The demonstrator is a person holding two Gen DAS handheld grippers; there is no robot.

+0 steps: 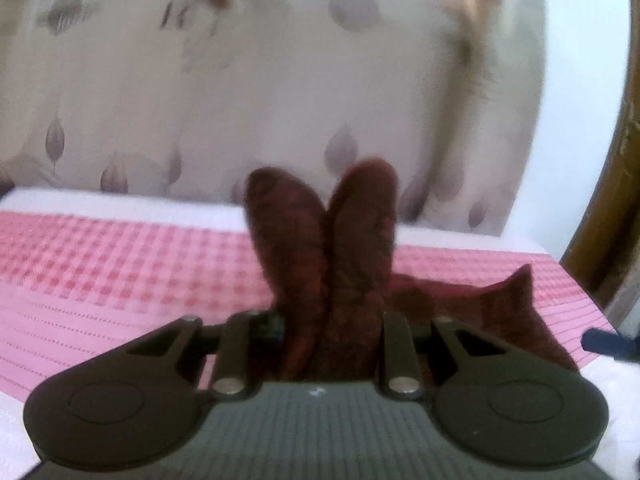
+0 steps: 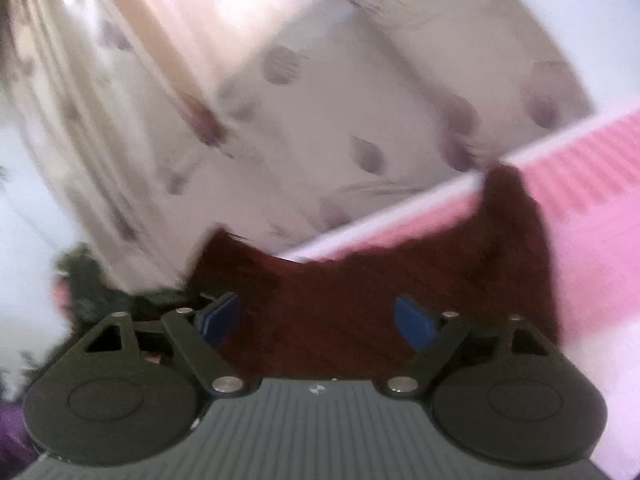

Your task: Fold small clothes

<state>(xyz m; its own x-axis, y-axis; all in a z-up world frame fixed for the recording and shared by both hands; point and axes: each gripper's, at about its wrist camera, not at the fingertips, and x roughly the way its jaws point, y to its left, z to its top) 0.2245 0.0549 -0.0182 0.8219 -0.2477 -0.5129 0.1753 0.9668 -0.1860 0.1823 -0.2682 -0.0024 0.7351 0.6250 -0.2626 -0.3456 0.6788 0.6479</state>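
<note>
Left claw (image 1: 326,332) clamped on maroon garment (image 1: 324,248), right claw (image 2: 316,320) spread wide over it, pink checked bedcover (image 1: 120,264), no legible writing.

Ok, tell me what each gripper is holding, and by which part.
The left gripper is shut on the dark red garment, pinching a bunched fold that sticks up past its fingers. The right gripper stands open over the same cloth and holds nothing.

Home bedroom: bedspread (image 1: 120,264), curtain (image 1: 260,80)
</note>
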